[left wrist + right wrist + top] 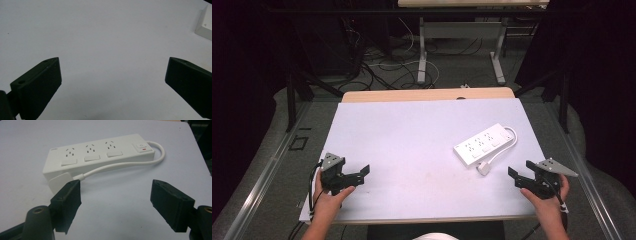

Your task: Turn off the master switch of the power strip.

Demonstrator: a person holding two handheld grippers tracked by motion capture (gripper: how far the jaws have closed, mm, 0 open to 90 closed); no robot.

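While both tools sit low at the near corners of the sheet, the counts and clearances run as follows.

Grippers: two, one in each hand; left gripper point(357, 176) at the near left, right gripper point(521, 171) at the near right.
Left gripper state: jaws spread wide apart, nothing between them, bare white surface ahead in the left gripper view.
Right gripper state: jaws spread wide apart, holding nothing; in the right gripper view the plug sits just beyond its left jaw tip.
Hands: two; left hand point(328, 197) and right hand point(546, 198) each wrapped around a gripper body.
Power strip point(484, 144): one, white, lying flat ahead of the right gripper and near it; far across the sheet from the left gripper, where a white corner point(204, 23) shows at the upper right of that gripper's view.
Sockets: three in a row on the side seen from the right gripper, each with a rocker switch below it; one master switch point(141, 147) with a red mark at the cord end.
Cord point(130, 163): one, white, looping from the strip's far end back along its near side to one flat plug point(60, 181).
Table point(412, 145): one, covered by a white sheet, a wooden edge showing at the far side.
Open room: broad bare sheet between the two grippers and ahead of the left one; each gripper sits close to the sheet's near edge and its own side edge.
Writing: a small mark at the strip's corner, too blurred to read.
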